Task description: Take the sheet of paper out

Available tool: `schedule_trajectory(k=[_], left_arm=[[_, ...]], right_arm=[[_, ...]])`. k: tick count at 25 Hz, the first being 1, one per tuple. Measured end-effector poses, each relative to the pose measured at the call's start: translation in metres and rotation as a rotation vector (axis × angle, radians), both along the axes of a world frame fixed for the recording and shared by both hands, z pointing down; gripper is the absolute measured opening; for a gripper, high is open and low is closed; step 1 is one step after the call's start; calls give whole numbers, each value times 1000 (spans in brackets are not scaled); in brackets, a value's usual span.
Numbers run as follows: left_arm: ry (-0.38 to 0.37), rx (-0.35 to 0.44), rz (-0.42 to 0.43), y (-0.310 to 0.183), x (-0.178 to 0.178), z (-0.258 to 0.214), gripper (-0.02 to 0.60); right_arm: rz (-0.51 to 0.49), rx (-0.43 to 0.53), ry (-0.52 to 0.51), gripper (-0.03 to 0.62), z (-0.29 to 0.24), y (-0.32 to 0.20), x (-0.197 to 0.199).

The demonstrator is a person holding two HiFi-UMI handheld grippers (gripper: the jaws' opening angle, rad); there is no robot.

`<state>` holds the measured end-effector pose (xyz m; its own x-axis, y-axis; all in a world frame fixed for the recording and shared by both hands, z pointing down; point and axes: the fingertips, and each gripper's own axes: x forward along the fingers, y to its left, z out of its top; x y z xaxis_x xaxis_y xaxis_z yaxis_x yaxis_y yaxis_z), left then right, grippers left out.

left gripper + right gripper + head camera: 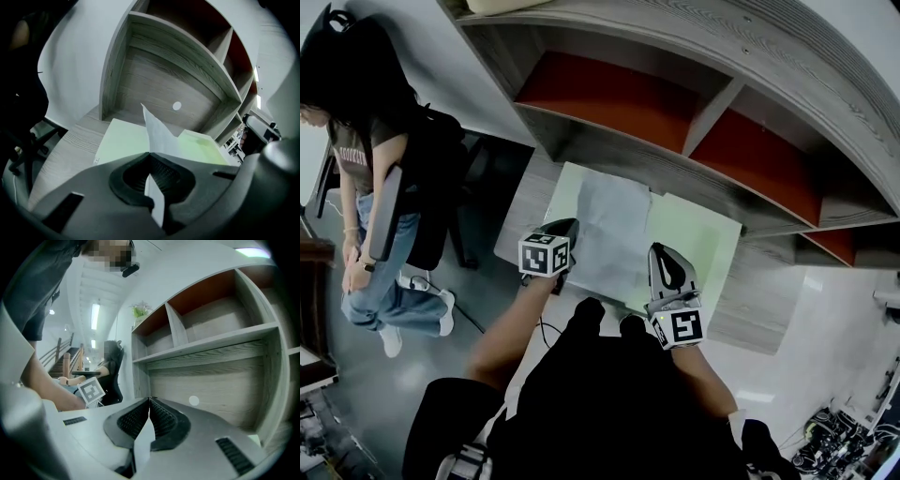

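1. Sheet [614, 230]: white, and it lies on the green folder [698, 239] on the desk [750, 300], below the shelf [675, 112]. Its near edge is up off the folder.
2. Left gripper [150, 154]: jaws together and clamped on the sheet's near left edge. In its own view the paper runs through the pads and stands up beyond them.
3. Right gripper [149, 400]: jaws together on a thin white edge. I judge this is the same sheet, taken at its near right side.
4. Handling, my judgement:
   - The sheet is very light, limp and smooth.
   - It bows between the two grips and will crease or tear if I pull my hands apart or twist one against the other.
   - The edge grips suit it. Hold near the corners and keep both hands moving together.
5. I cannot tell whether the far edge is tucked under anything on the folder. If it is, a straight pull towards me is safer than a lift.
6. Around:
   - The lower shelf board overhangs the far end of the folder, so there is little headroom there.
   - The red-backed compartments above look empty from here.
7. A person [366, 187] stands beside a chair [431, 187] at the left, well apart from the desk. Nothing lies on the sheet itself.
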<state>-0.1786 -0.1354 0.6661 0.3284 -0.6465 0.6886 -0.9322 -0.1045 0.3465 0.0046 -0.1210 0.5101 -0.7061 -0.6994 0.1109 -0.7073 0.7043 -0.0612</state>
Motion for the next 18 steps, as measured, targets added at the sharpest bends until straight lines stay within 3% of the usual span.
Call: schedule_trajectory(k=[18], left_arm=[[-205, 455, -21, 44, -7, -116, 6]], right_arm=[[-85, 55, 5, 23, -17, 10, -26]])
